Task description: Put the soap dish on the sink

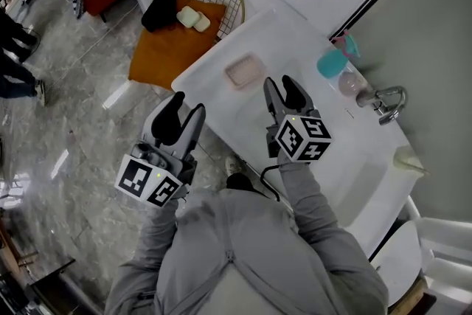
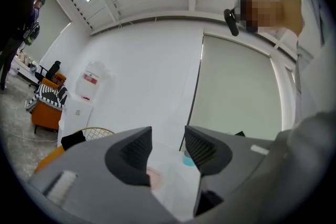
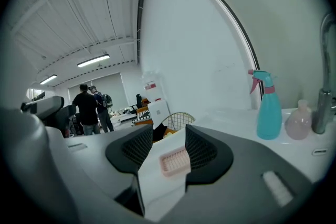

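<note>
With right claw (image 1: 283,89) and left claw (image 1: 184,109) both open and empty, I'd ease the right one straight over the pink soap dish (image 1: 245,71) and pinch its sides.

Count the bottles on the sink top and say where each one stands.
2. A teal spray bottle stands at the back of the sink top, by the wall. A small pinkish bottle stands close beside it, between it and the faucet. No others show.

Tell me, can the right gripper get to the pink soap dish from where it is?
Probably yes. The right gripper has its jaws apart and empty, and the soap dish lies on the bare white countertop just ahead of them. Nothing stands between the two.
</note>
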The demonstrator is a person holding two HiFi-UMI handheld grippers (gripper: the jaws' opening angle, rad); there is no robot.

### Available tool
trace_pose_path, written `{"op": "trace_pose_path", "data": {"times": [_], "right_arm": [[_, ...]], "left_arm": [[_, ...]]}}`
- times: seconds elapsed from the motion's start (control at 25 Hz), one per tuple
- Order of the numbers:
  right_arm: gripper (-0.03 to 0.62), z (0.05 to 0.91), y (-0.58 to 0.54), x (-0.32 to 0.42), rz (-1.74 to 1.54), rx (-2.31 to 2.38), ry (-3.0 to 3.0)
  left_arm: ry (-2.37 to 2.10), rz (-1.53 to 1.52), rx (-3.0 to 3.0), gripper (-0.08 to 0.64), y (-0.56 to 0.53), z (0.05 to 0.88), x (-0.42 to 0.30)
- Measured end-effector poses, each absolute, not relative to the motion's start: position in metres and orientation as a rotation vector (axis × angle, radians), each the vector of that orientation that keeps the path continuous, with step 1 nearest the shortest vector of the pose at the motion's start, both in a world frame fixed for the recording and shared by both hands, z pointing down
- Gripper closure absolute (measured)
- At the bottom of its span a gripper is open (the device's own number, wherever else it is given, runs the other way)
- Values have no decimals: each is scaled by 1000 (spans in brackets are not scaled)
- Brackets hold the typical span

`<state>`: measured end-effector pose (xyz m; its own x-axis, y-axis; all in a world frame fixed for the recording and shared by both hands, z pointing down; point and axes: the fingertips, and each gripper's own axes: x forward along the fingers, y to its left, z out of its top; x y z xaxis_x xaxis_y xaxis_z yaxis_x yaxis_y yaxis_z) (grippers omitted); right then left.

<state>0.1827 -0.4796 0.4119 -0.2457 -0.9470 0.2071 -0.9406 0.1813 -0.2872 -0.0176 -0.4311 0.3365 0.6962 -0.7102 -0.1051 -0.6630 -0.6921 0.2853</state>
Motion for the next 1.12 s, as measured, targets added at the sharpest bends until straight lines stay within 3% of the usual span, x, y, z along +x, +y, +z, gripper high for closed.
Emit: {"op": "trace_pose_path", "data": {"times": [1.12], "right_arm": [[417,350,-394,161,-297,-1817,2422]], "left_arm": [[-1067,-277,2710,350,-430,340,-9]]}}
